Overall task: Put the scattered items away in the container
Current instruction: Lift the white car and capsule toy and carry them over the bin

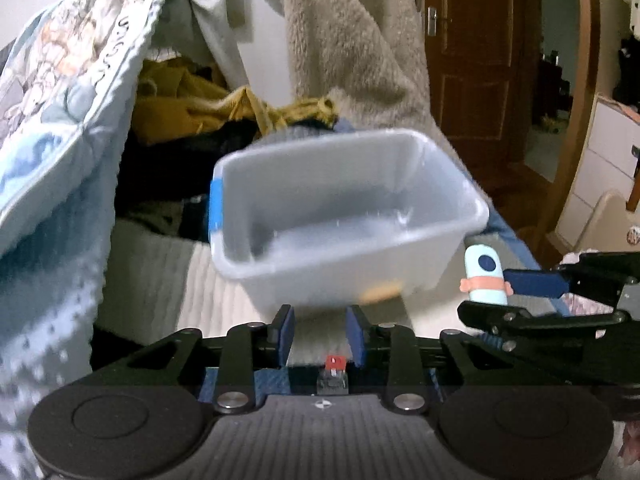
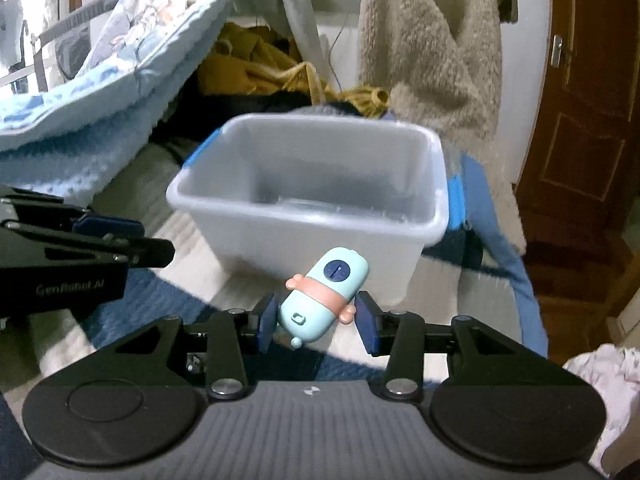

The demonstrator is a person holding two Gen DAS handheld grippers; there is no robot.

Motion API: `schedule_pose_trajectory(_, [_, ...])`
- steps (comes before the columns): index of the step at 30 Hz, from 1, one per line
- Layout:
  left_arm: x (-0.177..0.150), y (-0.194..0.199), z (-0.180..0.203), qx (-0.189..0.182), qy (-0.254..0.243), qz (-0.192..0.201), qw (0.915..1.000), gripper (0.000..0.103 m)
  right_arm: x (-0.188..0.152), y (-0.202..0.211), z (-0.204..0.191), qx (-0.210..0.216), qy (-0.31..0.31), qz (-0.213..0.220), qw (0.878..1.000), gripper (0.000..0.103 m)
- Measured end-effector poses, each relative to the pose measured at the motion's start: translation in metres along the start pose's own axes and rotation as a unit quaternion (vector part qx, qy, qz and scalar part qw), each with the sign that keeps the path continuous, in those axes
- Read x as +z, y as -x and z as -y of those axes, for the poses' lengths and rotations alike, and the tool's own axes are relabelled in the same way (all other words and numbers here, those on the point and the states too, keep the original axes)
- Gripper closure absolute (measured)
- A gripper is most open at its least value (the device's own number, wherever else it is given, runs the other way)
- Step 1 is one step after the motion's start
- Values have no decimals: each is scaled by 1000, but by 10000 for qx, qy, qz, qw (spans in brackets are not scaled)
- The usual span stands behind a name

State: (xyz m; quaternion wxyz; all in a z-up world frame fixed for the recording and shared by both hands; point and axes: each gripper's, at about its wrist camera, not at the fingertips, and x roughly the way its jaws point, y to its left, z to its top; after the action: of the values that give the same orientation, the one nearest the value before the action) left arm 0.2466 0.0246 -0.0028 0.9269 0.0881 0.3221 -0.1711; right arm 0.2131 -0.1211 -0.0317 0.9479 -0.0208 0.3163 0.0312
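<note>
We see a small capsule-shaped toy (image 2: pixel 323 296), pale blue with a pink band and a dark blue round button. The right gripper (image 2: pixel 318 322) is closed partway on it, its pads pressing the toy's sides. The left gripper (image 1: pixel 320 334) stands narrowly parted with nothing between its pads. The toy hangs tilted just in front of the translucent bin (image 2: pixel 312 196).
</note>
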Motion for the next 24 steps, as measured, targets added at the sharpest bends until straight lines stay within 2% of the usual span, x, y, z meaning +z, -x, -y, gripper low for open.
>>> schedule_pose_trajectory(2, [0, -2, -4, 0, 76, -14, 10000, 69, 2, 0, 1, 9, 37, 50, 10000, 57])
schedule_pose_trajectory(4, [-8, -10, -8, 13, 205, -224, 9995, 49, 1, -1, 1, 17, 44, 49, 10000, 57])
schedule_pose_trajectory(6, [-21, -19, -8, 29, 264, -408, 9988, 41, -3, -3, 2, 29, 17, 7, 10000, 57])
schedule_pose_trajectory(7, [-29, -24, -7, 21, 243, -494, 9985, 41, -5, -3, 3, 44, 5, -25, 10000, 57])
schedule_pose_trajectory(10, [-51, -46, 4, 74, 104, -793, 9968, 42, -13, -6, 6, 70, -23, -131, 9999, 57])
schedule_pose_trajectory(14, [-64, -76, 11, 55, 116, -941, 9955, 47, -20, -9, 9, 61, -63, -235, 9997, 57])
schedule_pose_trajectory(17, [-68, -101, 11, -10, 267, -1251, 9918, 57, -22, -9, 12, 43, -79, -274, 9996, 57])
schedule_pose_trajectory(18, [-69, -106, 11, -49, 297, -1314, 9909, 66, -22, -10, 13, 38, -77, -282, 9996, 57])
schedule_pose_trajectory(19, [-71, -109, 11, -46, 280, -1336, 9906, 69, -22, -10, 14, 32, -71, -288, 9996, 57])
schedule_pose_trajectory(21, [-71, -108, 13, -38, 171, -1313, 9912, 70, -22, -11, 16, 20, -68, -294, 9995, 57])
schedule_pose_trajectory(24, [-66, -93, 14, -5, -38, -1079, 9942, 70, -23, -14, 17, 14, -79, -284, 9996, 57])
